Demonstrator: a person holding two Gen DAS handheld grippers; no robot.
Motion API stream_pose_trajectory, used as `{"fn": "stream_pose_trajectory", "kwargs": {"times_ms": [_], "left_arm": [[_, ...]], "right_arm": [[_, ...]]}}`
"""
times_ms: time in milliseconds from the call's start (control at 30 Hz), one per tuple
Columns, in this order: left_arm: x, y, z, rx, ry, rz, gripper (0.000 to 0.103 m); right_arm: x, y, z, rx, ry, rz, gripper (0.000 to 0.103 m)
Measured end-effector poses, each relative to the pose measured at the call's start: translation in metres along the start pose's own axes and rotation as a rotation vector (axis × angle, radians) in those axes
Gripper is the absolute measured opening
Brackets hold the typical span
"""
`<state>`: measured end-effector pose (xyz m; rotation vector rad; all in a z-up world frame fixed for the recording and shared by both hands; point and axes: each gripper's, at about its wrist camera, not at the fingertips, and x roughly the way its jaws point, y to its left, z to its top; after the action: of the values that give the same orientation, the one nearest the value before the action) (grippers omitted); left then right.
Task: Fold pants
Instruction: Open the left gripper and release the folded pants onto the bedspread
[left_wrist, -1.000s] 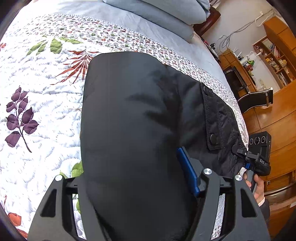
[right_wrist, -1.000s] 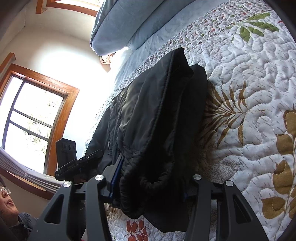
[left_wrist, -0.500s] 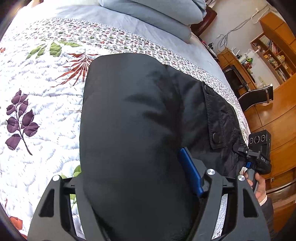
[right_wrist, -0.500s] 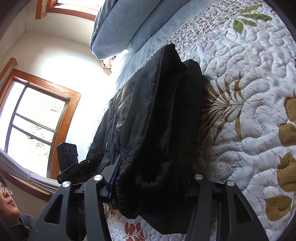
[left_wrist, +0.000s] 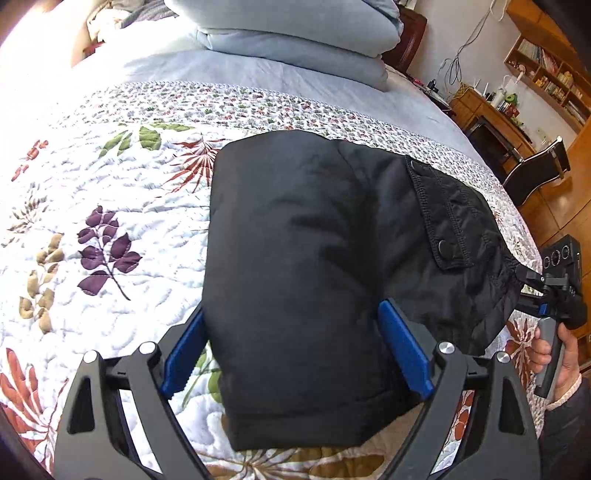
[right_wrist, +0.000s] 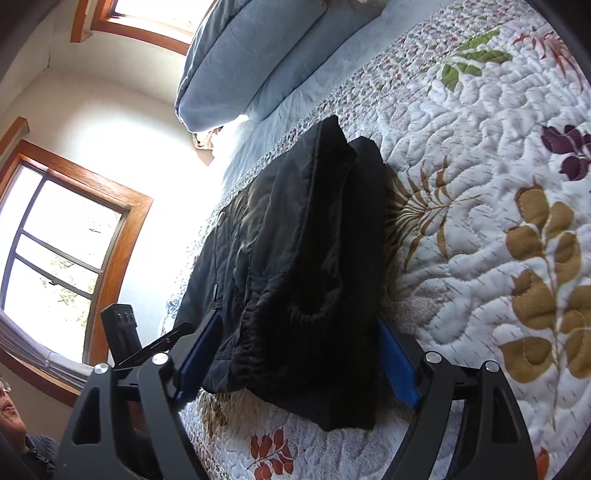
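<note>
Left hand-held gripper (left_wrist: 291, 354): jaws spread wide, blue pads either side of the folded black pants (left_wrist: 314, 258), gripping nothing. Pants lie flat on the quilted bed (left_wrist: 110, 206), near its front edge, long axis running away from this gripper toward the pillows (left_wrist: 295, 48). Right hand-held gripper (right_wrist: 295, 354): likewise released, straddling the waistband end at the bed's right edge. Both sit equally close; fold looks nearly finished.

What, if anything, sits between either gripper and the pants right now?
Nothing visible. The folded black pants lie on the quilt, and both the left gripper and right gripper have their open jaws straddling the fabric's near end.
</note>
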<state>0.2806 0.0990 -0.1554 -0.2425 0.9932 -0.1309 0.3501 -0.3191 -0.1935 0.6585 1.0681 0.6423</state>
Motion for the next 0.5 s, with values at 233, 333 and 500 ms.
{"fn": "stream_pose_trajectory", "kwargs": {"times_ms": [233,333,500], "left_arm": [[-0.063,-0.027,-0.014,0.117,-0.138,0.109,0.094],[-0.084,-0.037,-0.020,0.125,-0.162,0.128,0.095],[-0.105,-0.050,-0.033,0.105,-0.171,0.166,0.100]], "right_arm": [[-0.035,0.069,-0.033,-0.186,-0.076,-0.277,0.086],[-0.038,0.108,-0.055,-0.291,-0.106,-0.408,0.089],[-0.039,0.151,-0.089,-0.370,-0.158,-0.557,0.094]]}}
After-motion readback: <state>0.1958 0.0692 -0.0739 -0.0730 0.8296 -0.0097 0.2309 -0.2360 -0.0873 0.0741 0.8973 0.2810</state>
